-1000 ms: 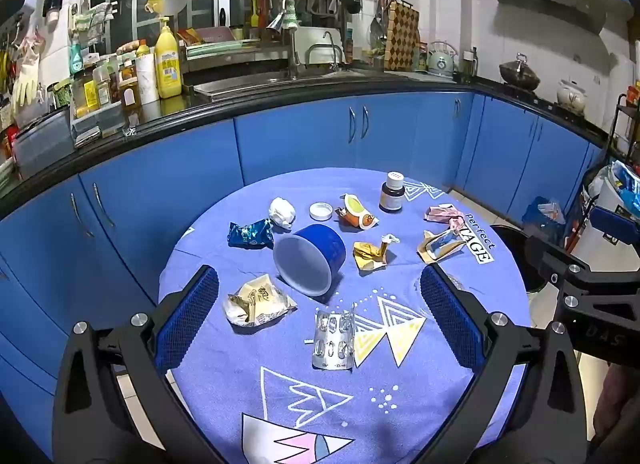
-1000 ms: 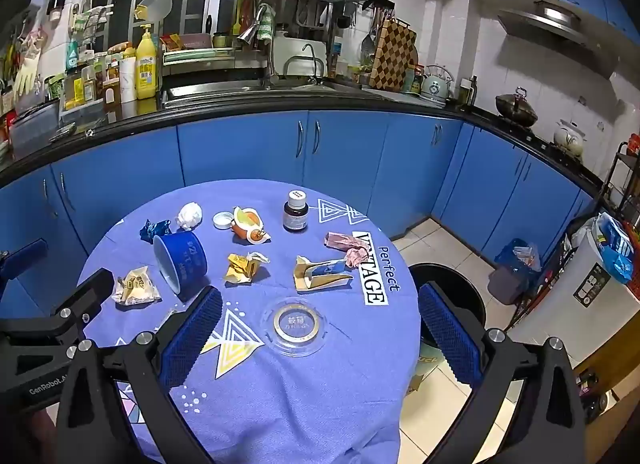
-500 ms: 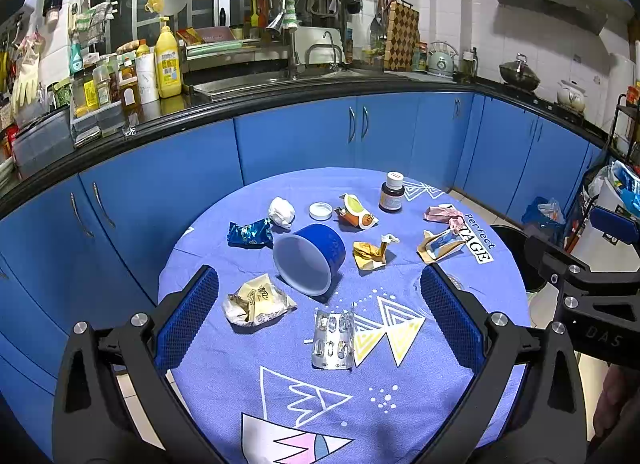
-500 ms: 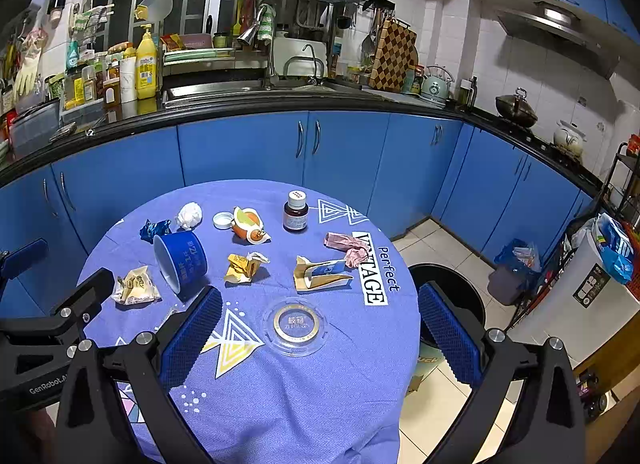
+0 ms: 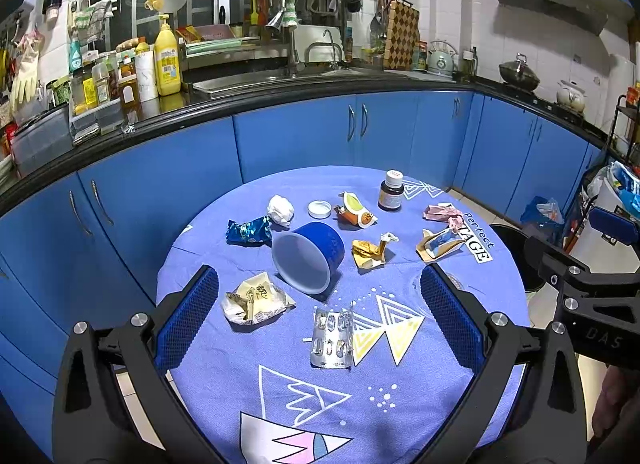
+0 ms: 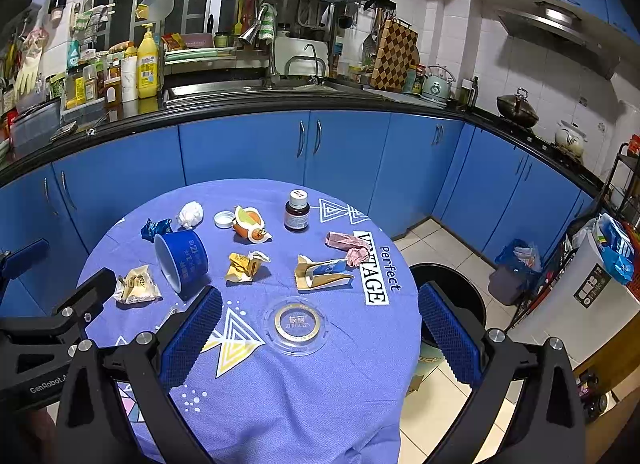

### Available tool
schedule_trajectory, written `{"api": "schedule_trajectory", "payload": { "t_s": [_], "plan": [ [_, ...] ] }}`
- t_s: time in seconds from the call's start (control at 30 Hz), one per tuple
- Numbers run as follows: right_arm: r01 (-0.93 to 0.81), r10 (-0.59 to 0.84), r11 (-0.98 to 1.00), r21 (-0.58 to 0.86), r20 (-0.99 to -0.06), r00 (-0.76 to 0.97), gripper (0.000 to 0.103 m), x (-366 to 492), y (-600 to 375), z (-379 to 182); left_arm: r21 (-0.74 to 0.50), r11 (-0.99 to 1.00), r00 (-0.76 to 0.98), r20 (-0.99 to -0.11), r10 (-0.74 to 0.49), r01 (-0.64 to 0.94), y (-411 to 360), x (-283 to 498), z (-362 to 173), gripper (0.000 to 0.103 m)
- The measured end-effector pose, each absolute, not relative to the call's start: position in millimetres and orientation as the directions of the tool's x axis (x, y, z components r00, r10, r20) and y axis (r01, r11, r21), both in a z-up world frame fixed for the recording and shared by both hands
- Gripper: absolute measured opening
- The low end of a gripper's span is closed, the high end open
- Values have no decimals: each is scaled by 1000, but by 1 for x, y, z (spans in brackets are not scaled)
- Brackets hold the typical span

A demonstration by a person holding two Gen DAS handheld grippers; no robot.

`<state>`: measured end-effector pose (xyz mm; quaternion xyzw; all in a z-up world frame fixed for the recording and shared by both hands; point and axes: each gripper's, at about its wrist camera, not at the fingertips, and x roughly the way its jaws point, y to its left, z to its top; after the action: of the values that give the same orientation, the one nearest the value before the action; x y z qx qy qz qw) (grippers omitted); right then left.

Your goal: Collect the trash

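Left gripper and right gripper above table, jaws wide apart, empty; possibly a lid below right.

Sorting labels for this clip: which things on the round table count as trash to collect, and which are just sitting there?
Trash:
empty blister pack
cream wrapper
blue foil wrapper
white paper wad
yellow wrapper
pink wrapper
torn carton

Probably not trash:
brown pill bottle
tipped blue cup
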<state>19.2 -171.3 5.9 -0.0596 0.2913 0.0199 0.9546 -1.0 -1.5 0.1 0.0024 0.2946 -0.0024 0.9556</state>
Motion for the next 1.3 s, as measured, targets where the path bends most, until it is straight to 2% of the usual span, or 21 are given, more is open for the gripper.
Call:
{"api": "schedule_trajectory", "payload": {
  "t_s": [1.3],
  "plan": [
    [-73, 5, 992, -100, -561, 828, 96, 20, -168, 4, -4, 1000, 822, -569, -8, 7, -2, 1, -9, 99]
  ]
}}
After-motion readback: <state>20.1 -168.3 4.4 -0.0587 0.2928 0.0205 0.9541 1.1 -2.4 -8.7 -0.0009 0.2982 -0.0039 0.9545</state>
